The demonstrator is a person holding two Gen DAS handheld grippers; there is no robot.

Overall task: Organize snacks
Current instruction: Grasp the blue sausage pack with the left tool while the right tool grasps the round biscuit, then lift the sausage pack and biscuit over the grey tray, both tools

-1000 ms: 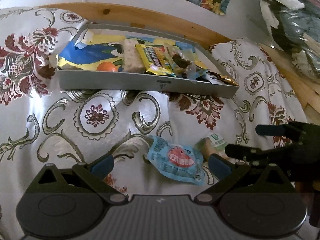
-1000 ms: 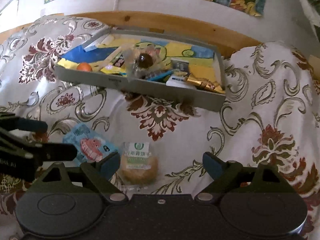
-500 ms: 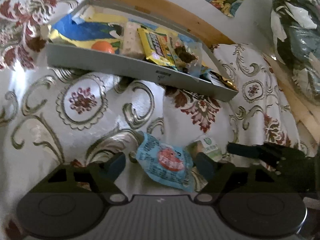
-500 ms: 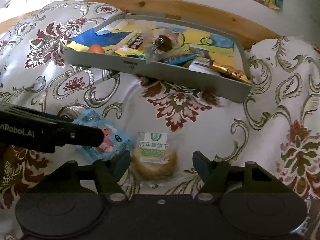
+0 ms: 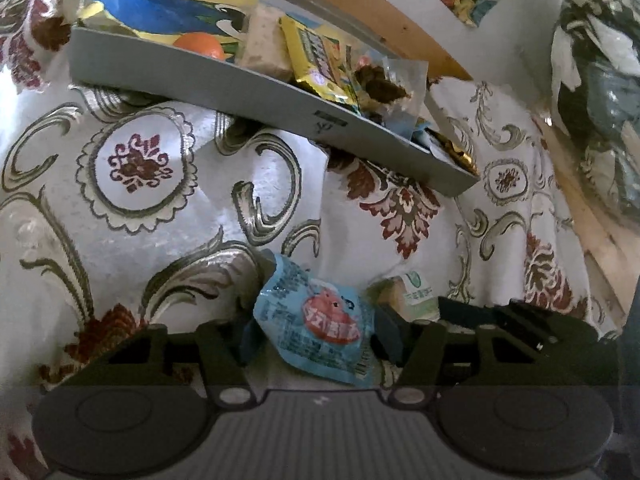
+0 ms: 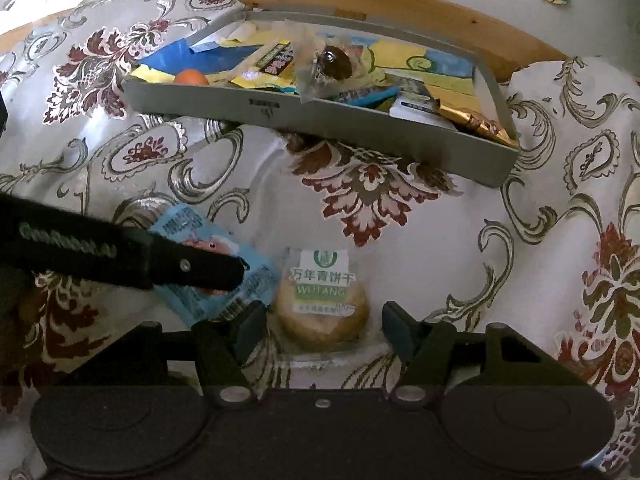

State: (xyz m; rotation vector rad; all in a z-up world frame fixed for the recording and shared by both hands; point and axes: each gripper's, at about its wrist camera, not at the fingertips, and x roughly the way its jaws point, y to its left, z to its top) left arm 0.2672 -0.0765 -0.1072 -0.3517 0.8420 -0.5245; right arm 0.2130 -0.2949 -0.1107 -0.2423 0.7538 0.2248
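Mostly, the sorting looks done: a grey tray [image 6: 360, 120], across the upper middle of both frames, already holds several wrapped snacks and a small orange item on a floral-patterned cloth [image 6: 560, 240]. 2 snacks remain outside it, lying near each other low in the frames. The left tool [image 5: 312, 336] has its jaws partly closed around a light blue packet [image 5: 316, 320], the pads right at its edges; whether they truly grip it cannot be told. The right tool [image 6: 324, 332] stands open around a round biscuit in clear wrap [image 6: 324, 304], pads apart from it on both sides. Judging by this, both snacks await lifting and moving into the tray.
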